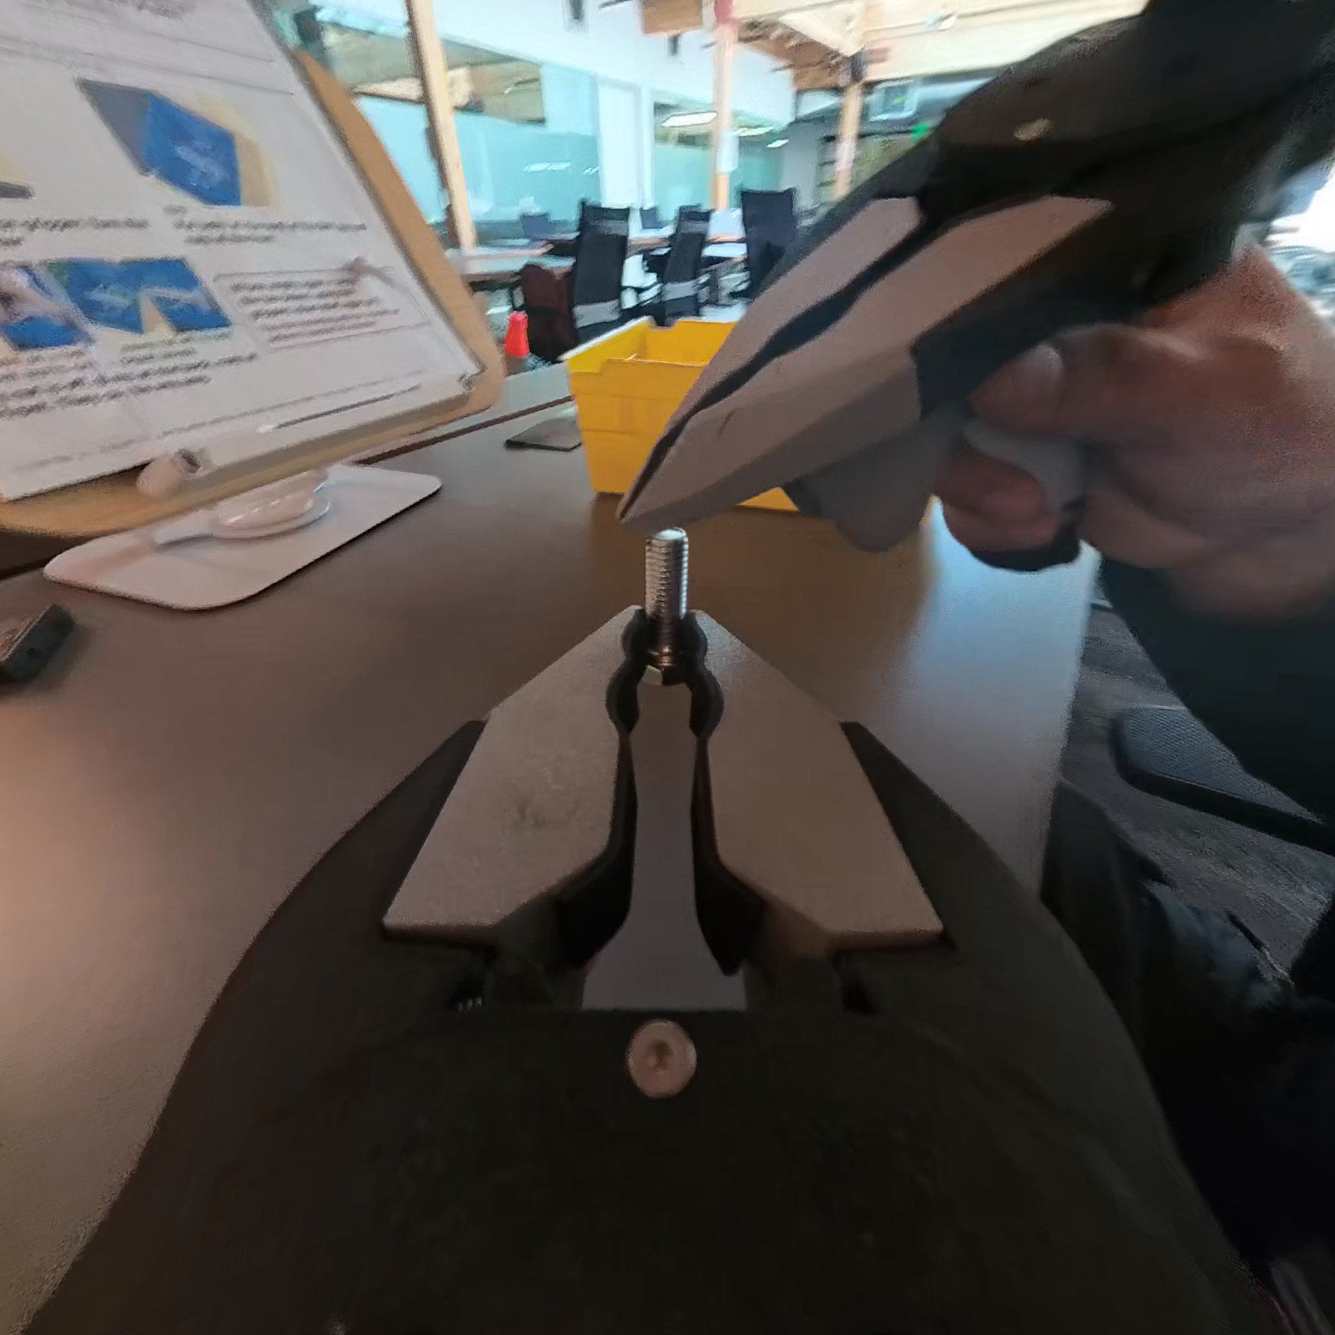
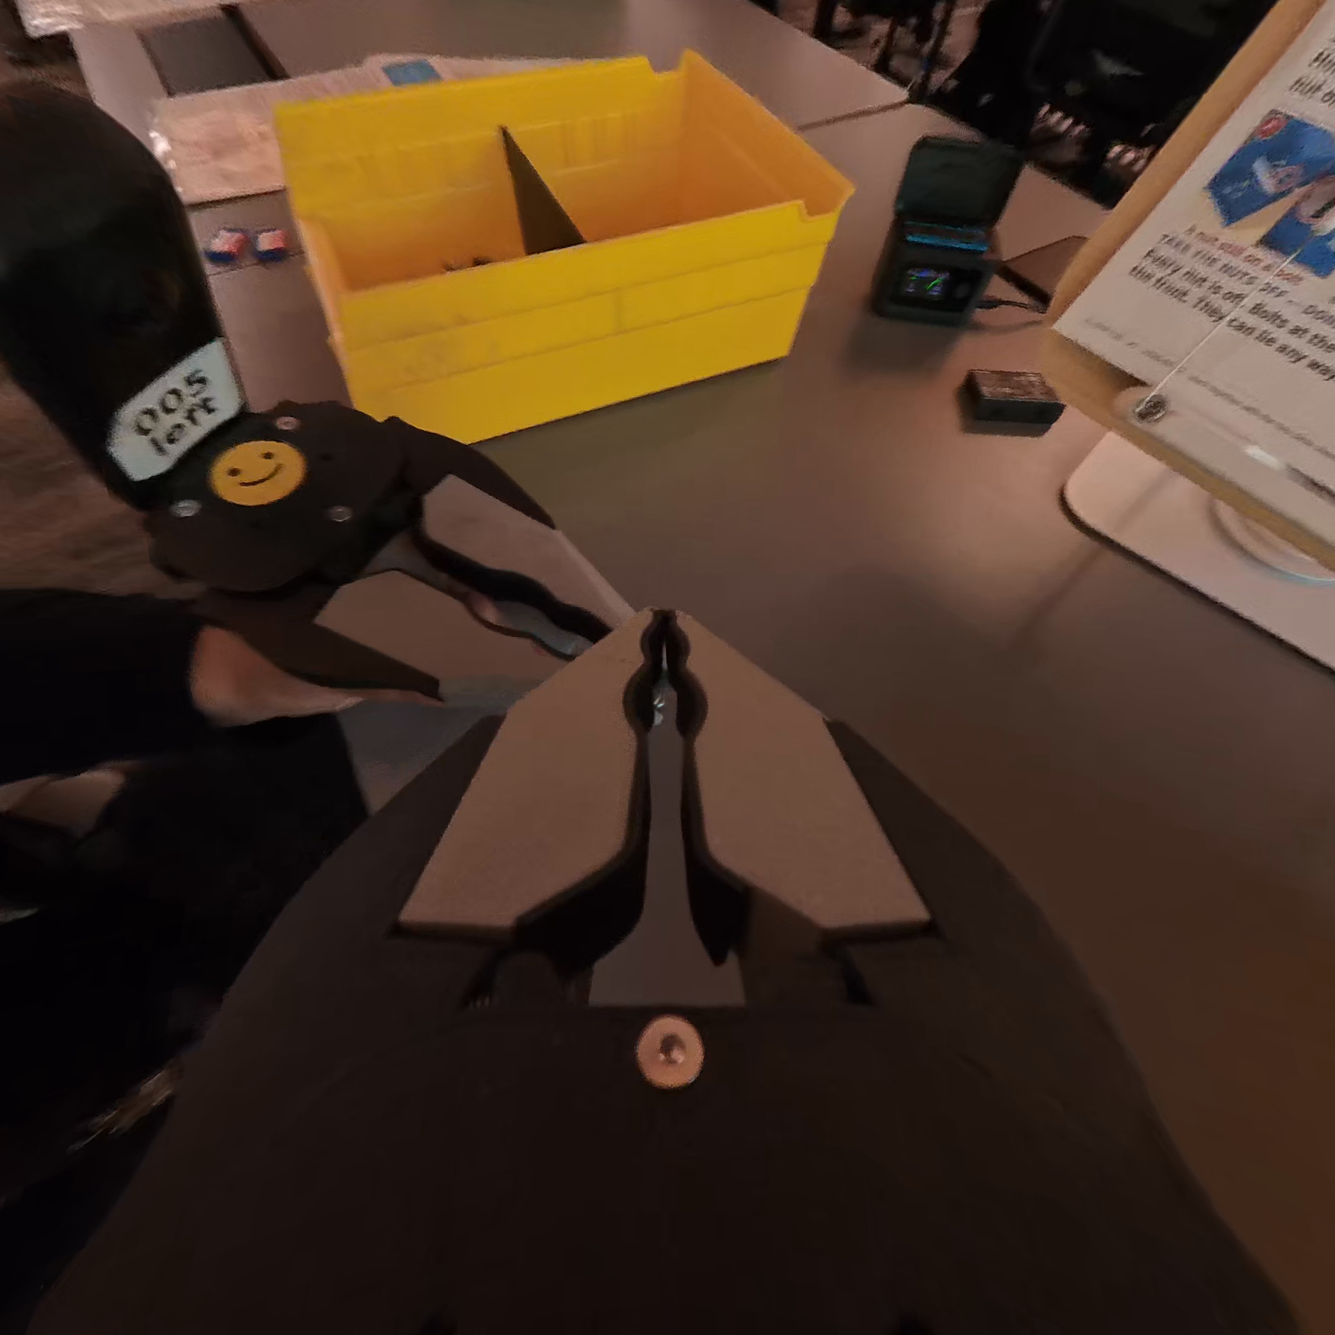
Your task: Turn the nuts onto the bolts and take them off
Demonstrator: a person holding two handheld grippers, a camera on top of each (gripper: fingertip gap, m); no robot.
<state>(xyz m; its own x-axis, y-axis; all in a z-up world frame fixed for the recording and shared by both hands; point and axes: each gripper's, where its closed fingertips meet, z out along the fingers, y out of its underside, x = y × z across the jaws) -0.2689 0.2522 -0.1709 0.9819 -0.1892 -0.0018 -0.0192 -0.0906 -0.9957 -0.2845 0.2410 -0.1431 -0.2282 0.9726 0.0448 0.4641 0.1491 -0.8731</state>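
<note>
At frame centre, the left gripper (image 1: 664, 654) is pinching a bolt (image 1: 665, 578) upright while the right gripper (image 1: 632, 514), fingers pressed on something small, likely a nut, is lining up above.

Shiny threaded metal bolt (image 1: 665, 585), glossy yellow plastic bin (image 2: 571, 318), smooth matt tabletop (image 2: 831, 549), wooden-backed paper stand (image 1: 404, 217).

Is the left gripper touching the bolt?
Touching. The left wrist view shows the left gripper closed around the bolt near its head, both pads pressed against it, threads sticking up.
</note>
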